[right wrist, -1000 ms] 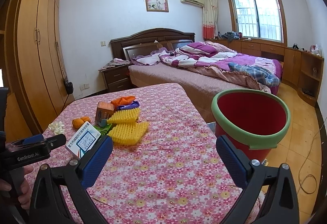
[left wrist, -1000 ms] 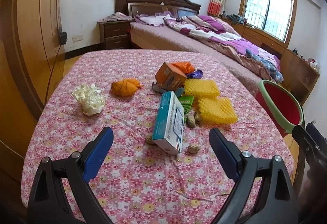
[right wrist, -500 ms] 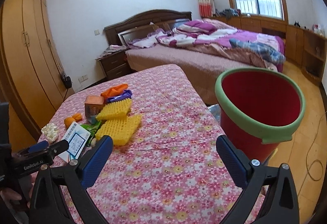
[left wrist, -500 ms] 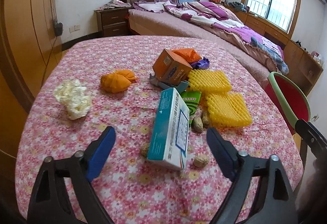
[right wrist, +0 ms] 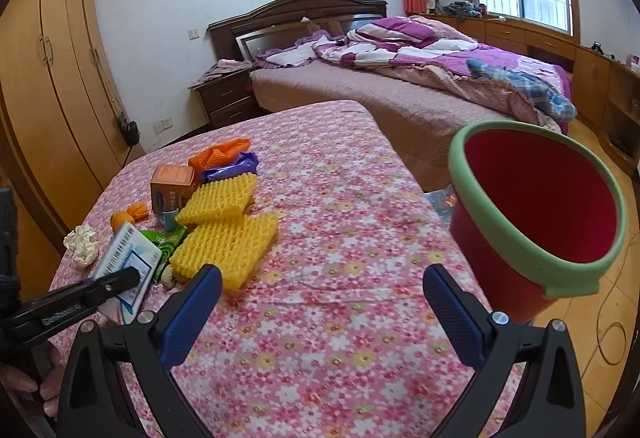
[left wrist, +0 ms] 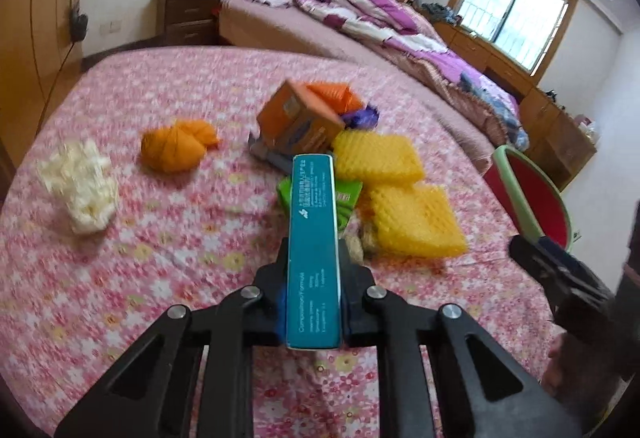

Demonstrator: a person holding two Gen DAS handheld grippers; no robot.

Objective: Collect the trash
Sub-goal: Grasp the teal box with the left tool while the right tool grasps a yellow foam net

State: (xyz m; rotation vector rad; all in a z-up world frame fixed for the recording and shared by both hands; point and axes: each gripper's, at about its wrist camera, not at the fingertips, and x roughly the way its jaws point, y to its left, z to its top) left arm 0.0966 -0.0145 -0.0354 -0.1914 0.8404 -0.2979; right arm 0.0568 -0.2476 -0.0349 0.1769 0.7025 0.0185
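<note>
The left hand-held gripper (left wrist: 314,302) has clamped down on the teal box (left wrist: 314,238), pinching its narrow sides just above the flowery tabletop (left wrist: 160,238). The rest of the trash pile, yellow foam nets (left wrist: 412,222) and an orange carton (left wrist: 300,118), lies right behind it. The right hand-held gripper (right wrist: 320,314) is spread wide with nothing in it, next to the red bucket (right wrist: 532,210).

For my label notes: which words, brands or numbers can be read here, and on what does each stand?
"Composition/Formula": narrow side of the teal box.
Other print on the teal box, the orange box and the green packet: too small or blurred.
White lettering on the left gripper: blurred, unreadable.
</note>
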